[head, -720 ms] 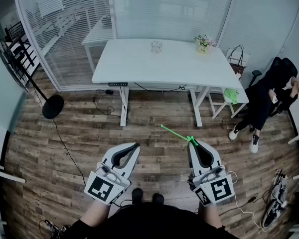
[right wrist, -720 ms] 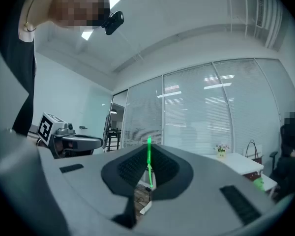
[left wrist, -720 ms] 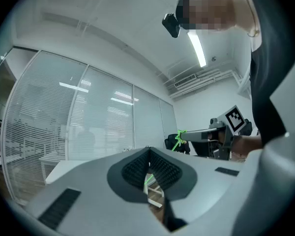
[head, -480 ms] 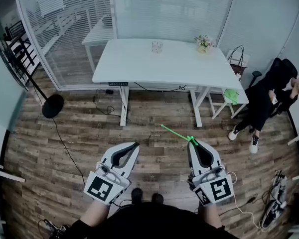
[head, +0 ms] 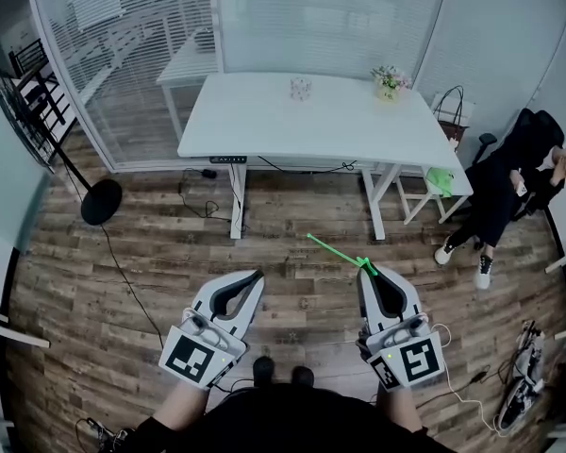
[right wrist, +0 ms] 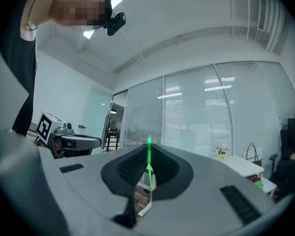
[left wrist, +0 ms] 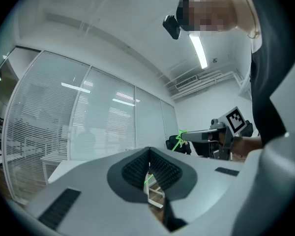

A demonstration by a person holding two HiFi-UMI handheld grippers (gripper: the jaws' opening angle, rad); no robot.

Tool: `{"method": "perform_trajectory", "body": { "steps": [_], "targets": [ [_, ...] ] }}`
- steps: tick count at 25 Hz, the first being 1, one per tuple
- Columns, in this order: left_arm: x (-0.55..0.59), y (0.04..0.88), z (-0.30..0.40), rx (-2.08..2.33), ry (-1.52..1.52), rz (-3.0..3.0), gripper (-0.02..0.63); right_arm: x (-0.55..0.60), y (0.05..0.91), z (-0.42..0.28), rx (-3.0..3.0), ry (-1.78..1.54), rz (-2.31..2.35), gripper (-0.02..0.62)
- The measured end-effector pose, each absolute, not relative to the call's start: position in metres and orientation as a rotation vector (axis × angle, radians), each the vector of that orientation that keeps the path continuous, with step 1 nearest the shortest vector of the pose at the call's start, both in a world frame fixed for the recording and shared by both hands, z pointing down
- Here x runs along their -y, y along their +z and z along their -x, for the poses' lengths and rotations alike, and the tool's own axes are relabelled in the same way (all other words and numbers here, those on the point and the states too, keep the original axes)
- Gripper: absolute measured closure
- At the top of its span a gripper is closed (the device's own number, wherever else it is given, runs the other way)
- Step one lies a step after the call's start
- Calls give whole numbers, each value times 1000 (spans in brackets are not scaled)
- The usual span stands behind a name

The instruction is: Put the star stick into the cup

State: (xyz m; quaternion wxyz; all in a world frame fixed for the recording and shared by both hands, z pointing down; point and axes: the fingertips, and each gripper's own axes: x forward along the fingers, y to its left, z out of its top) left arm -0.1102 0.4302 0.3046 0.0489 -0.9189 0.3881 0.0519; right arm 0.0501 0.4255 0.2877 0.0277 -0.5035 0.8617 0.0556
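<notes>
My right gripper is shut on a thin green star stick. The star end sits at the jaw tips and the shaft points away to the far left, over the wooden floor. In the right gripper view the stick rises between the closed pads of the right gripper. A small clear patterned cup stands on the far side of the white table, well beyond both grippers. My left gripper is shut with nothing in it, and its pads meet in the left gripper view.
A small pot of flowers stands at the table's back right. A person in black sits in a chair at the right. A round black stand base and cables lie on the floor at the left. Glass partitions with blinds run behind the table.
Both grippers keep their places and their closed jaws, and the stick stays in the right one. Only the head view has shifted slightly, so the table sits a little further right.
</notes>
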Motion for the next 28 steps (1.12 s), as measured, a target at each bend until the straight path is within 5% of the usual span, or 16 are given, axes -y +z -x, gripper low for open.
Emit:
{"method": "perform_trajectory", "body": {
  "steps": [28],
  "targets": [
    [-393, 325, 155, -1078, 120, 2884, 592, -404, 289, -20, -2552, 205, 1682, 574]
  ]
}}
